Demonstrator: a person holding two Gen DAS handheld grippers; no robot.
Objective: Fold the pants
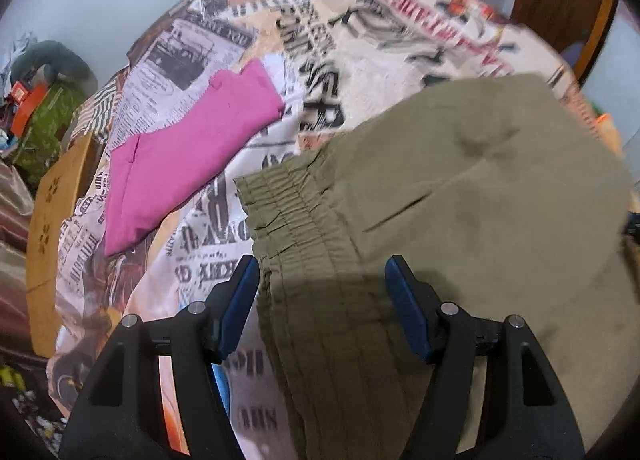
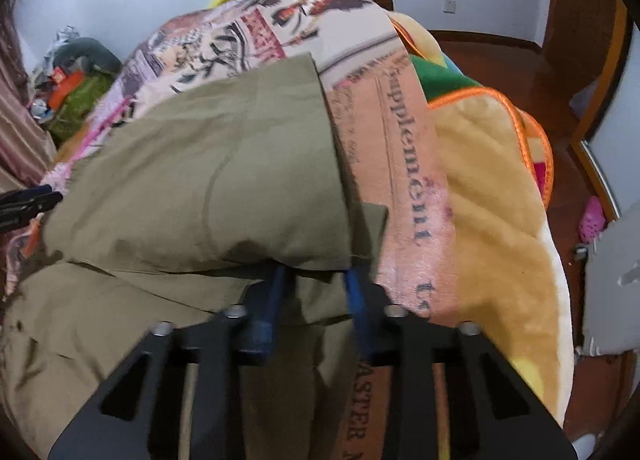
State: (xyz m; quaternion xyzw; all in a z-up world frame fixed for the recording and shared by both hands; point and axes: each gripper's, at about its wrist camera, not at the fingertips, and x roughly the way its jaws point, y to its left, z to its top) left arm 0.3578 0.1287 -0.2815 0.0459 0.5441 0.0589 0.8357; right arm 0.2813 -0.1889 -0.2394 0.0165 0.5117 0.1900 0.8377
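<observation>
**Pants partly folded, one fold in my right hand-held gripper**

Left wrist view: my left hand-held gripper [image 1: 320, 272] is released, its blue pads spread wide with nothing between them. It hangs over the gathered elastic waistband [image 1: 292, 211] of the olive pants [image 1: 460, 195], which lie on the bed's newspaper-print blanket [image 1: 352, 39]. Beyond the waistband, further up the blanket, lies a pink garment [image 1: 188, 147], flat and apparently already folded. The pants spread from the waistband toward the far side of the view, mostly smooth, with a soft crease or two.

Right wrist view: my right hand-held gripper [image 2: 316, 284] looks clenched on a thick fold of the pants [image 2: 224, 163]; the blue pads disappear under a doubled-over edge of olive cloth, so I cannot see the tips themselves. One layer lies draped over another there, so I judge at least one fold is made or under way. Beside the pants, away from the waistband end, an orange-edged fleece blanket [image 2: 492, 195] hangs off the bed.

As I judge it, the task is around the middle: the pants are doubled, not yet a compact bundle. What is left is laying this fold down flat, squaring the edges, and probably one more fold toward the waistband.
</observation>
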